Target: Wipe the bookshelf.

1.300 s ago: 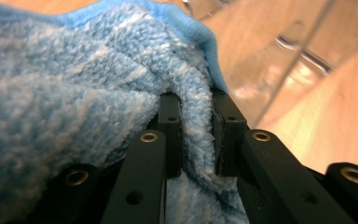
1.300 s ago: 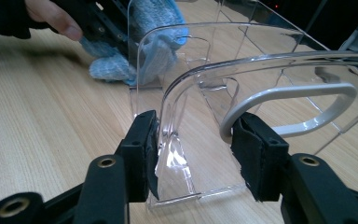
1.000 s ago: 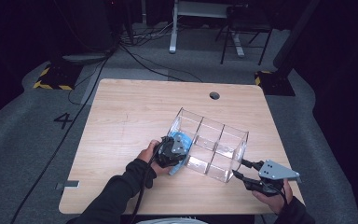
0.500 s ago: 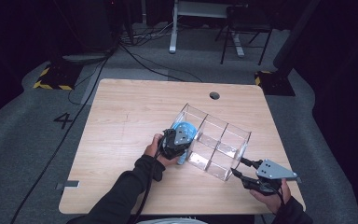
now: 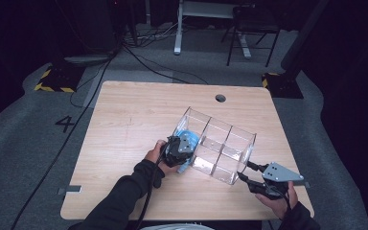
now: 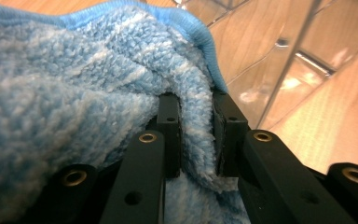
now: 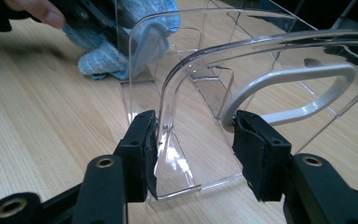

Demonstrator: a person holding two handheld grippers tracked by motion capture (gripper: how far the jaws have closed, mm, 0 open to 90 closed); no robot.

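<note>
I see left hand-held gripper (image 5: 186,143) pinching fluffy blue microfibre cloth (image 6: 74,98), now pushed up against left end wall of clear acrylic divided organizer box (image 5: 220,143); second ago it sat lower, just off box corner. Box rests tilted on wooden bench (image 5: 124,124), unmoved. Right hand-held gripper (image 7: 193,154) holds place, its pads clamping box's near corner wall.

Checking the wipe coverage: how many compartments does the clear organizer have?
6, in a two-by-three grid inside the clear organizer: a far row and a near row of three each. The blue cloth sits at the left end; glare may hide dividers.
</note>
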